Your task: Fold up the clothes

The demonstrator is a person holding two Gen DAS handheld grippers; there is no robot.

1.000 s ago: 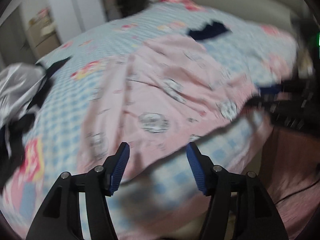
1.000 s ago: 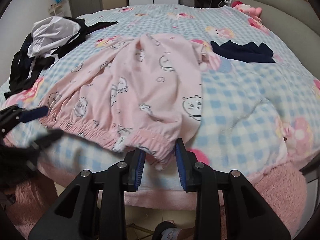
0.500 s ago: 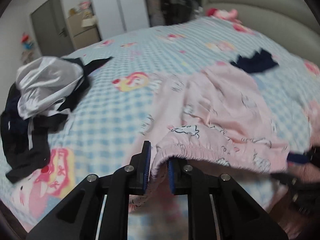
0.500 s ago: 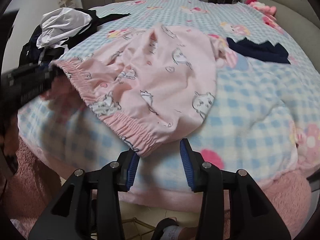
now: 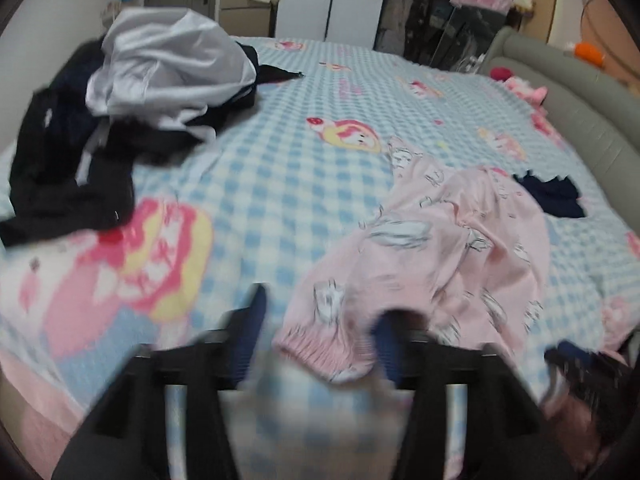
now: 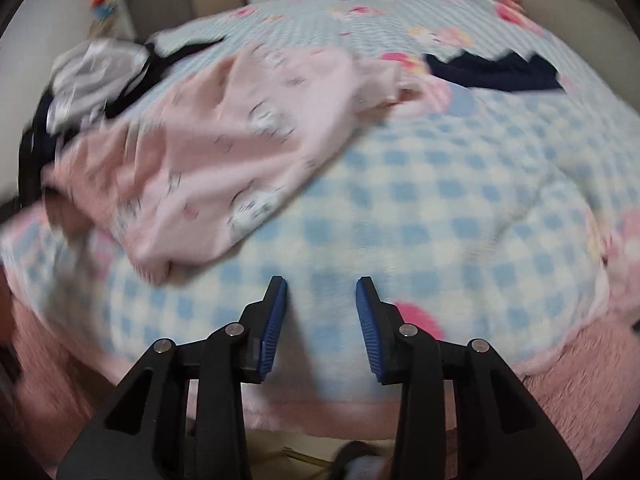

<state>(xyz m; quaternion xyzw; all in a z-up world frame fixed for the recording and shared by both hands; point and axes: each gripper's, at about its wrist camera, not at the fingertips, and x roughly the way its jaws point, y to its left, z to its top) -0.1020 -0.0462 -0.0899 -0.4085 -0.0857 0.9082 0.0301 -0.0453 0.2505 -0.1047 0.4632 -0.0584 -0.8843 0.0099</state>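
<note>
The pink pyjama trousers (image 5: pixel 448 248) lie bunched near the bed's (image 5: pixel 280 184) front edge, waistband between the opening left gripper (image 5: pixel 320 332), presumably just released, while the empty right gripper (image 6: pixel 322 300) is closing.

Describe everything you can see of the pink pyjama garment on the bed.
The pink pyjama garment is soft, thin-looking cloth printed with small white cartoon animals, with a gathered elastic hem. It lies rumpled and unfolded on the blue checked blanket, near the bed's front edge. Its hem lies between the opening jaws of the left gripper; blur hides whether a pad touches it. The right gripper is clear of it, jaws closing on nothing. Its far end lies near a dark navy garment.
</note>
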